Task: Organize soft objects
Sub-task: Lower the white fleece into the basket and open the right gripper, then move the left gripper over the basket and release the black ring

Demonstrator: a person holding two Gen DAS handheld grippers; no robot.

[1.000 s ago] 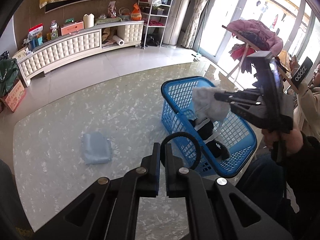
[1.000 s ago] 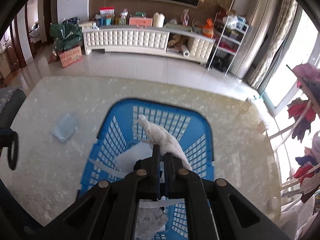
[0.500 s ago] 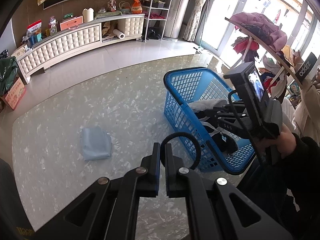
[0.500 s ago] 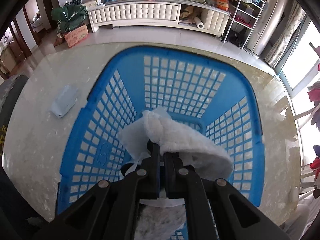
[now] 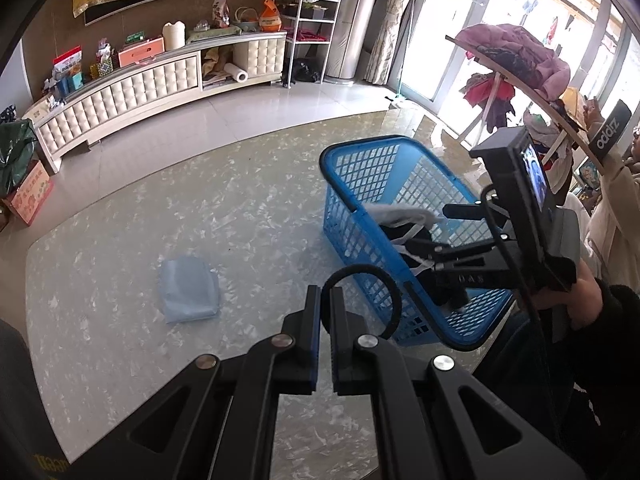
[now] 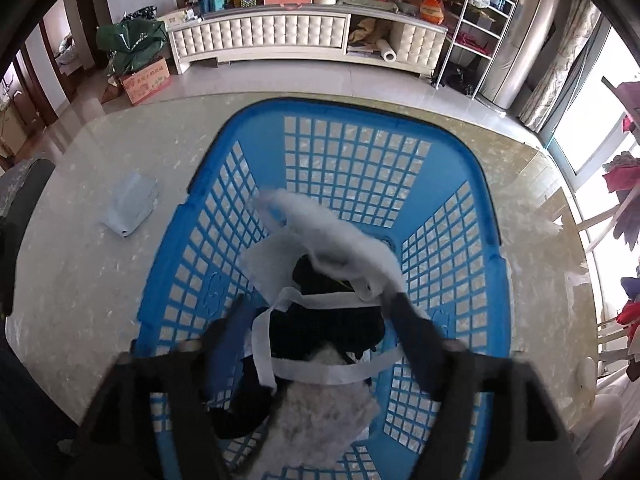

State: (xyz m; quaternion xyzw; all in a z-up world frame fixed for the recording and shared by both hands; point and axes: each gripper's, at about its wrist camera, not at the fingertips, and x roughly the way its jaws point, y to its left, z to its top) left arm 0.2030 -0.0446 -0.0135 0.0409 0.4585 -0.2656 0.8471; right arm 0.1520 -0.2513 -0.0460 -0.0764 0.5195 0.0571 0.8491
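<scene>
Blue plastic basket (image 6: 352, 152) sits on the marble table (image 5: 120, 232) as the collecting bin, which is why your right gripper (image 6: 320, 320) hangs over it, jaws just opened and clear of the white fleece cloth (image 6: 336, 236). That cloth drapes over the dark items just ahead of the right finger. Your left gripper (image 5: 325, 316) rests closed and empty, with the pale blue cloth (image 5: 188, 290) on the table ahead to its left.

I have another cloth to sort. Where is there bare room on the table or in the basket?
The table is bare between the blue cloth and the basket, and along its far edge. In the basket, only the far end beyond the white cloth is free; the near half is crowded with dark and white items under the open right gripper.
</scene>
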